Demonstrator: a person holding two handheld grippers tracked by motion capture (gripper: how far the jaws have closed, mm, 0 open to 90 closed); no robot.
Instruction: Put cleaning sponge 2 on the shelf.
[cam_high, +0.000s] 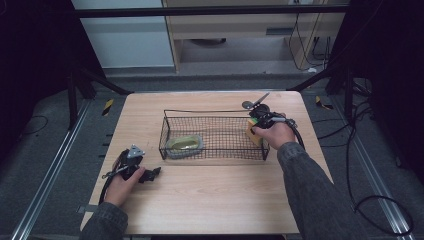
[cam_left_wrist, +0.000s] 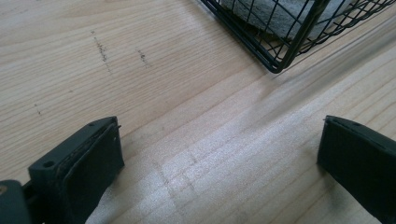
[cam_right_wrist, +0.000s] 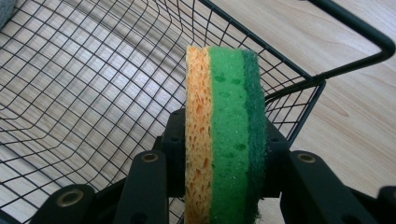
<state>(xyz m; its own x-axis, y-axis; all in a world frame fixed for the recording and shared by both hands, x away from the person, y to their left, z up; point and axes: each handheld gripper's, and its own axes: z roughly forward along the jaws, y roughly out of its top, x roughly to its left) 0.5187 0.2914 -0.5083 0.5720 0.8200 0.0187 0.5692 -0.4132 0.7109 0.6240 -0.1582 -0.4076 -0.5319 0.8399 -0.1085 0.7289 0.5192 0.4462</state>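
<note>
One pale wooden bench (cam_high: 210, 195) with a fine straight grain and a few small dark scuffs carries everything. On it stands one rectangular basket (cam_high: 215, 118) of thin black wire, its walls and floor a small square mesh under a thicker rod rim. At the left end of the basket lies one grey, rounded, felt-like pad (cam_high: 184, 146) with a yellowish patch on top. Two sponges pressed face to face, one orange (cam_right_wrist: 196, 140) with coarse open pores and one bright green (cam_right_wrist: 229, 135) backed by a dark green scouring layer, are pinched upright in the right claw (cam_right_wrist: 225, 154), just above the basket's right end, inside the rim. The left claw (cam_left_wrist: 219, 158) rests on the bench near the basket's front left corner, its two matt black blocky jaws spread wide with bare wood between them. No writing can be read.
</note>
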